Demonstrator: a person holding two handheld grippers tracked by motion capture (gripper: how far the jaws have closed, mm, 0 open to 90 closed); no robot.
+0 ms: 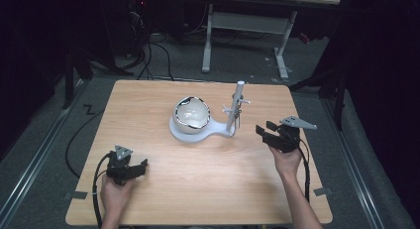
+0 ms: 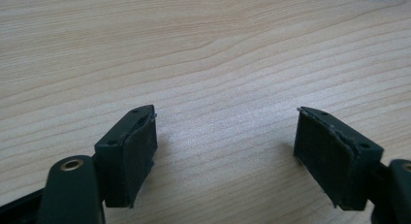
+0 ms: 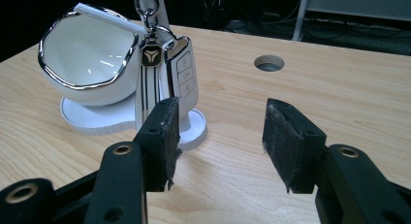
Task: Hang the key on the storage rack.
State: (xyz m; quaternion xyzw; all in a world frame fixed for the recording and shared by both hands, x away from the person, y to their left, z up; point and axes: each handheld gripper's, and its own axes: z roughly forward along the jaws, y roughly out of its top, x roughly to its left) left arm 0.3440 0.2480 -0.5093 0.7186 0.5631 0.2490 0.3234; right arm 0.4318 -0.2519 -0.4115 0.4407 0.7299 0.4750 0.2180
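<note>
Left tool [image 1: 141, 165], jaws spread, rests idle on the desk [image 1: 163, 189]. Centre: white bowl stand [image 1: 192, 121] whose post suspends the car key [image 3: 180, 74] for access. Right tool [image 1: 264, 130], jaws apart and empty, faces the key.

table [image 1: 163, 179]: light wood, round hole [image 3: 269, 63] | background: desk legs [image 1: 208, 40]

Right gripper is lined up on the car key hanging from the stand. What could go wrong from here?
1. The car key fob hangs loosely from a chain on the stand's peg, so it may swing away from the right gripper.
2. The stand is slim; pulling sideways could tip or drag it.
3. The white bowl sits close behind and could be knocked.
</note>
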